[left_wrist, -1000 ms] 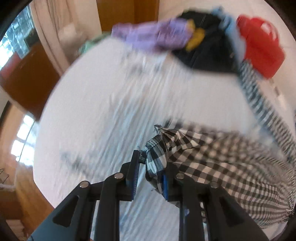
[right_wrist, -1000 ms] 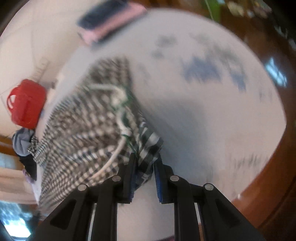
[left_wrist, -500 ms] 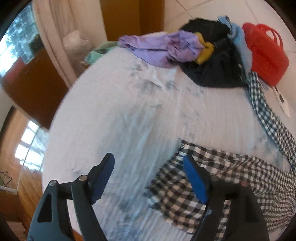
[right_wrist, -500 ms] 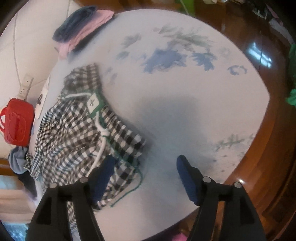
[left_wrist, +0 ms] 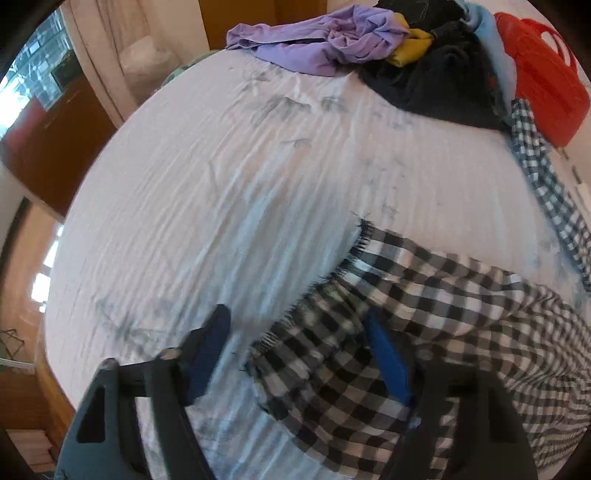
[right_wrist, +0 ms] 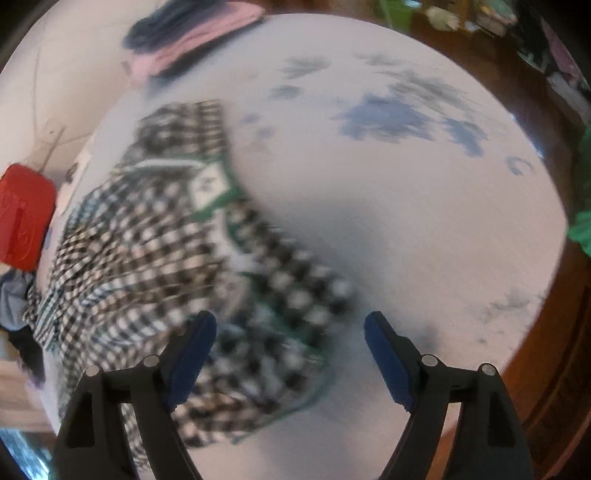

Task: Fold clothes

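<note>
A black-and-white checked garment (left_wrist: 424, 325) lies on the white-clothed round table (left_wrist: 221, 192). Its frayed hem edge lies between the open fingers of my left gripper (left_wrist: 299, 332), which hovers just over it and holds nothing. In the right wrist view the same garment (right_wrist: 166, 266) shows its green-trimmed waistband, white label and drawstring. My right gripper (right_wrist: 291, 339) is open above the waistband end and holds nothing. This view is blurred.
A pile of purple, yellow, black and blue clothes (left_wrist: 388, 48) and a red plastic basket (left_wrist: 543, 85) sit at the table's far edge. Folded pink and dark clothes (right_wrist: 192, 33) lie at the far side. Wooden floor surrounds the table.
Both grippers were shut on the checked garment a second ago. They opened and let it drop flat on the table, and now hover lower and closer over its ends.
</note>
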{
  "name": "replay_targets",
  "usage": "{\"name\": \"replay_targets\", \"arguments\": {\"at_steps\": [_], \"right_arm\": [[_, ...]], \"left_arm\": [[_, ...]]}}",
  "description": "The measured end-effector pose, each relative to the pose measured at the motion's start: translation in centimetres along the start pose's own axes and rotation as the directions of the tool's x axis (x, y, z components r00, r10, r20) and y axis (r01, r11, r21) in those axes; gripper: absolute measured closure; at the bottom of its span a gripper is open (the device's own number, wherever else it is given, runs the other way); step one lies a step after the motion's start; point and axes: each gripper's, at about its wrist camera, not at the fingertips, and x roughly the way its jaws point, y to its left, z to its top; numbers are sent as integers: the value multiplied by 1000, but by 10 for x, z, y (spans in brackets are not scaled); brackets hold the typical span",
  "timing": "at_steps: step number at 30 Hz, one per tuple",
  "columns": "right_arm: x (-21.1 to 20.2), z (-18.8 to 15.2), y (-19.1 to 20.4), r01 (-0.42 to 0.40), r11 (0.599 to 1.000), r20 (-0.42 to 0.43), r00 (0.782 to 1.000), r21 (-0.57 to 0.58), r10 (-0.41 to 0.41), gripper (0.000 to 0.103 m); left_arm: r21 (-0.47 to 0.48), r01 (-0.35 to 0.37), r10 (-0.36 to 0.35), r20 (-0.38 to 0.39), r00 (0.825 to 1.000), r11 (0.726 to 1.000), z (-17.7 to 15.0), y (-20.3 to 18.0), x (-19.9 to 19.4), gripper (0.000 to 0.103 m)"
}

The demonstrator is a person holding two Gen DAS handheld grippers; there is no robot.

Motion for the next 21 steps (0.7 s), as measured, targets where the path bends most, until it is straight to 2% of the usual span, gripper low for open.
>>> {"name": "replay_targets", "arguments": {"at_steps": [1,2,3,4,6,9,13,15,16,17,18,19,20,21], "right_arm": [[3,0,5,0,1000,1,1000,-19,0,35],[5,0,12,3,999,5,1000,-45,-3,65],[5,2,18,11,997,13,1000,-78,-10,81],[5,2,23,0,995,16,1000,-97,2,87],[-5,0,22,3,994,26,1000,-107,0,87],[-23,-6,8,22,995,37,999,-93,-19,87],[-26,-14,-26,19,1000,-38,999,-15,-19,83],[-24,-18,-37,12,1000,-64,998,21,-11,69],[-27,-17,-39,14,999,-59,998,37,-12,59],[-30,-16,-42,17,998,-54,998,53,-14,58],[-33,-15,-42,17,998,-48,999,58,-14,58],[-38,-12,-41,16,998,-39,999,53,-14,58],[-43,-8,-40,21,999,-23,1000,46,-20,58],[-50,-3,-37,31,999,0,1000,37,-31,58]], "left_arm": [[15,1,-1,9,1000,1000,0,-4,-2,77],[31,1,-2,17,1000,1000,1,-9,-5,87],[38,-3,2,21,1000,999,1,-11,-7,88],[38,-11,10,20,1000,999,1,-12,-10,89],[32,-27,27,8,1000,999,2,-11,-13,89],[47,-36,39,-53,998,998,-5,-4,-12,89],[121,-3,11,-69,998,993,-5,-14,-22,86],[155,15,-7,-49,999,988,0,-24,-35,75],[166,32,-29,-19,999,986,7,-33,-47,63],[177,49,-51,11,999,983,14,-41,-58,47],[192,66,-75,44,996,979,21,-51,-70,38],[210,83,-101,79,992,974,29,-63,-82,24],[229,99,-127,109,986,968,37,-74,-92,18],[252,114,-150,128,980,961,46,-87,-98,18]]}}
